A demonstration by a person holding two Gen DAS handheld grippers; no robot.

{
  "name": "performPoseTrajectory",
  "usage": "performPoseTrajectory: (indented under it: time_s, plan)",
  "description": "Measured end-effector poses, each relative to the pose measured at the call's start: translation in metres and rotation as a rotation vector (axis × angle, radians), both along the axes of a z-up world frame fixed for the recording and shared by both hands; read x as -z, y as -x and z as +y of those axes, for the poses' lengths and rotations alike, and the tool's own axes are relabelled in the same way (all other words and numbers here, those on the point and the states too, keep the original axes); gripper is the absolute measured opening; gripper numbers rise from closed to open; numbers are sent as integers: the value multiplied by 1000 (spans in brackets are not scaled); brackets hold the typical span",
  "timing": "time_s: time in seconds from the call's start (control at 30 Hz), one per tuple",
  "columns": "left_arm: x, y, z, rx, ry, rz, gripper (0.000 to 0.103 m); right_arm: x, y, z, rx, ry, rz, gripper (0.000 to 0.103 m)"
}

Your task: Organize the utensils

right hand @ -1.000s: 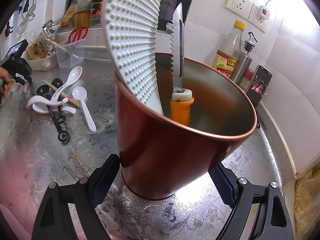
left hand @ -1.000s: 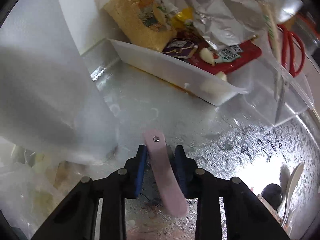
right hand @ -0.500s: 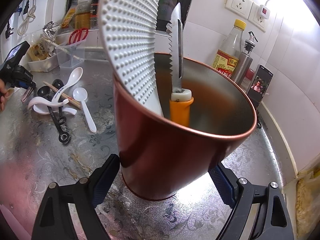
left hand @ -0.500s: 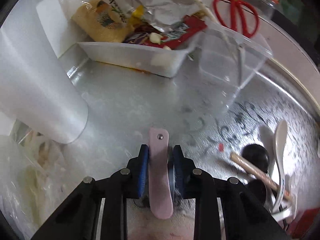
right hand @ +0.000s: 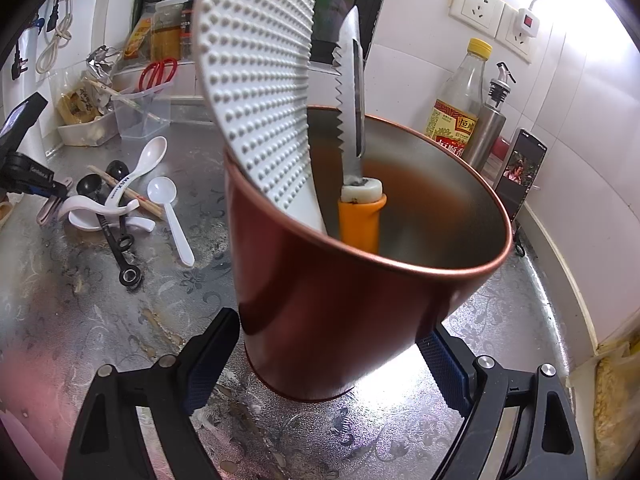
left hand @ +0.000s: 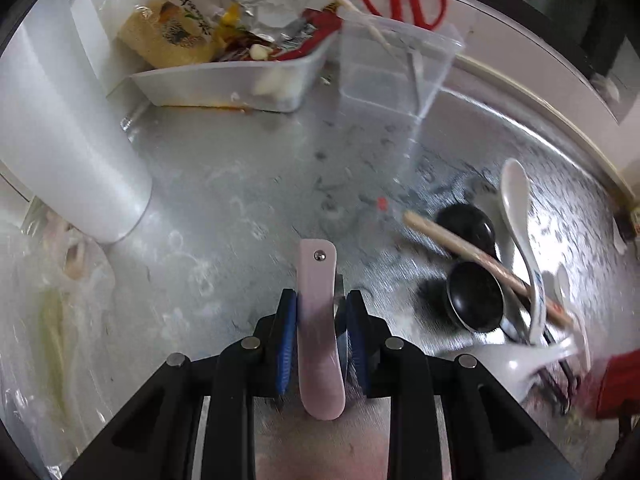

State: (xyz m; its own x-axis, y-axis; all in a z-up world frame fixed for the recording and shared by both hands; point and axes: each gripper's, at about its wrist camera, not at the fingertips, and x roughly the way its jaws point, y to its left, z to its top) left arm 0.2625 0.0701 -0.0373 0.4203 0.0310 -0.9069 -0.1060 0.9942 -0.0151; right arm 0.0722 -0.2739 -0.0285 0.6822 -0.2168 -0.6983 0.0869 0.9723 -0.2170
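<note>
Now the step in hand looks to be carrying the pink-handled utensil (left hand: 320, 332) to the copper-red utensil holder (right hand: 340, 312), so the holder matters most: it should stay steady on the desk (right hand: 100, 300) while the piece goes in. The right gripper (right hand: 328, 364) has its jaws spread wide around the holder's base, pads against its sides as far as I can tell. A good drop would aim for the open half of the mouth at about 3 o'clock, clear of the dotted white rice paddle (right hand: 256, 92) leaning at 10 o'clock and the orange-handled serrated knife (right hand: 354, 120) standing at the centre.

In the left wrist view, the left gripper (left hand: 322, 320) has its jaws pinching the pink handle, which is flat, rounded at both ends, with a small metal rivet near the far tip; its working end is hidden. Loose pieces wait at 3 o'clock: white ceramic spoons (left hand: 520, 216), black measuring spoons (left hand: 476, 300) and chopsticks (left hand: 480, 260).
</note>
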Motion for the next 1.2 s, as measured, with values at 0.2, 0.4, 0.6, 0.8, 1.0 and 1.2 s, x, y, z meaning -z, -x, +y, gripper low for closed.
performPoseTrajectory:
  time_s: [0.2,0.4,0.6,0.8,1.0,1.2]
  plan:
    - [3,37,-12,45,12,13,26,0,1,0,0,-1,-1,91]
    - [-2,58,-20,65,11,20,26,1,0,0,-1,-5,-2,91]
    - [-4,56,-14,49,33,29,26,1,0,-1,-3,-9,-4,91]
    - [-1,51,-5,22,82,54,31,1,0,-1,-2,-12,-4,91]
    - [0,56,-6,25,78,69,42,1,-1,-1,-2,-13,-4,91]
    - [-2,62,-14,41,52,84,45,1,-1,-1,-2,-14,-5,91]
